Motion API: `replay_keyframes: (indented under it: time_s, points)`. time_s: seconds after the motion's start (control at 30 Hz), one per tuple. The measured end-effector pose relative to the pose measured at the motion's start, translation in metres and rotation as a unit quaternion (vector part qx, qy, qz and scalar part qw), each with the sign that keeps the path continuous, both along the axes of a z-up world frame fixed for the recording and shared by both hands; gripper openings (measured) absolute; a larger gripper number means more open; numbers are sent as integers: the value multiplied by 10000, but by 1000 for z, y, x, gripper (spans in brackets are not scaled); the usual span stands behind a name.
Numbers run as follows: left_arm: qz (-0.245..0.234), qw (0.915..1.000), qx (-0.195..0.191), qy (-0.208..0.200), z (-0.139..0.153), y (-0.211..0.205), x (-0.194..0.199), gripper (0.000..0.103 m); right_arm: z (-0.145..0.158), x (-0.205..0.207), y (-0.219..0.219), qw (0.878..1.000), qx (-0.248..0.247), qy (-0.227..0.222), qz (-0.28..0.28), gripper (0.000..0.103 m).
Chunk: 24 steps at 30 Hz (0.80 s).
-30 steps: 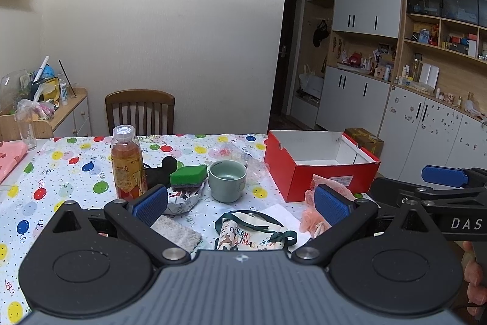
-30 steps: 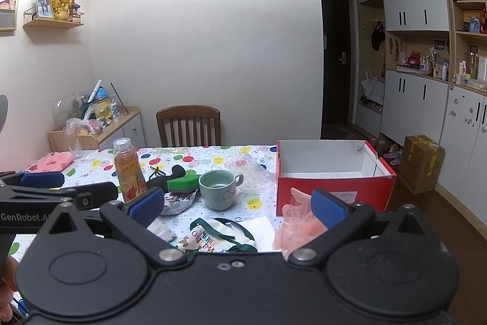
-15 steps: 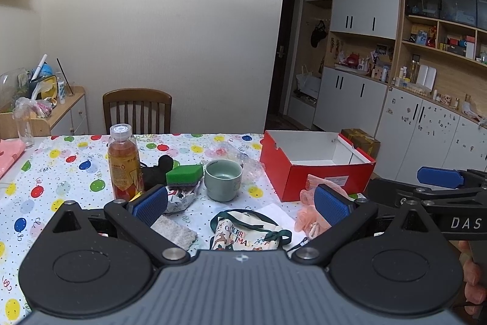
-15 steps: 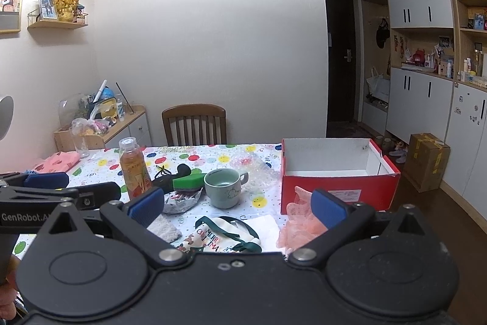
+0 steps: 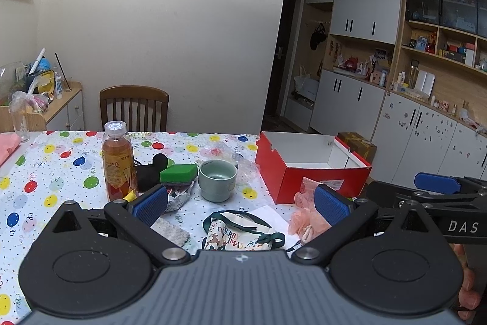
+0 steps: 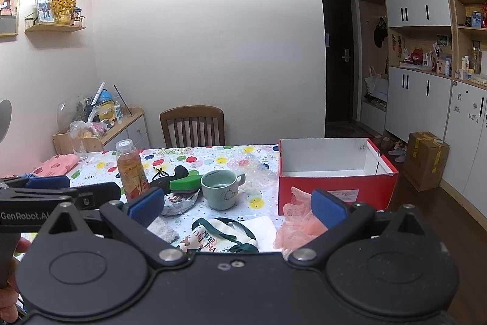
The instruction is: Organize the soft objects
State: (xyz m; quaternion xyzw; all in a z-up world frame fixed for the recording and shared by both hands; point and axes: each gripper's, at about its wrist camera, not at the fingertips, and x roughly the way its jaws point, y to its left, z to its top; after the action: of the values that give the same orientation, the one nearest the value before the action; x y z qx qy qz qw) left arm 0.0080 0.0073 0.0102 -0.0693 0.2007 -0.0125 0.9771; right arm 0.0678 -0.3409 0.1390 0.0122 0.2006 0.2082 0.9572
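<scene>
On the balloon-print table a red cardboard box stands open at the right. A pink mesh puff lies in front of it. A white Christmas drawstring bag lies near the front edge, a grey cloth pad to its left. A green sponge rests on crumpled wrapping beside a black plush toy. My left gripper and right gripper hover open above the front edge, holding nothing.
An orange drink bottle and a pale green mug stand mid-table. Bubble wrap lies behind the mug. A wooden chair faces the far side. A brown carton sits on the floor at right.
Both wrist views have shifted slightly: the table contents sit a little further left and lower in frame. Both grippers stay open and nothing on the table has moved.
</scene>
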Motion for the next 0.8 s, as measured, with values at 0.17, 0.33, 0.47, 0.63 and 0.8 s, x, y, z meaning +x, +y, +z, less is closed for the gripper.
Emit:
replay_keyframes:
  time_s: [0.17, 0.33, 0.47, 0.63, 0.8]
  points:
    - [3, 9999, -107, 1, -5, 6, 2, 103, -2, 1, 1, 10000, -17, 30, 10, 103]
    - [201, 9997, -61, 87, -14, 15, 7, 103, -8, 9, -3, 9998, -41, 164, -65, 103]
    - [401, 9990, -14, 210, -25, 25, 15, 103, -16, 29, -9, 9991, -190, 332, -200, 103]
    - [662, 9971, 110, 366, -39, 41, 25, 103, -33, 60, -18, 9970, -240, 638, -370, 102]
    - [943, 9940, 62, 557, -53, 61, 33, 103, -49, 86, -23, 9955, -394, 766, -390, 101]
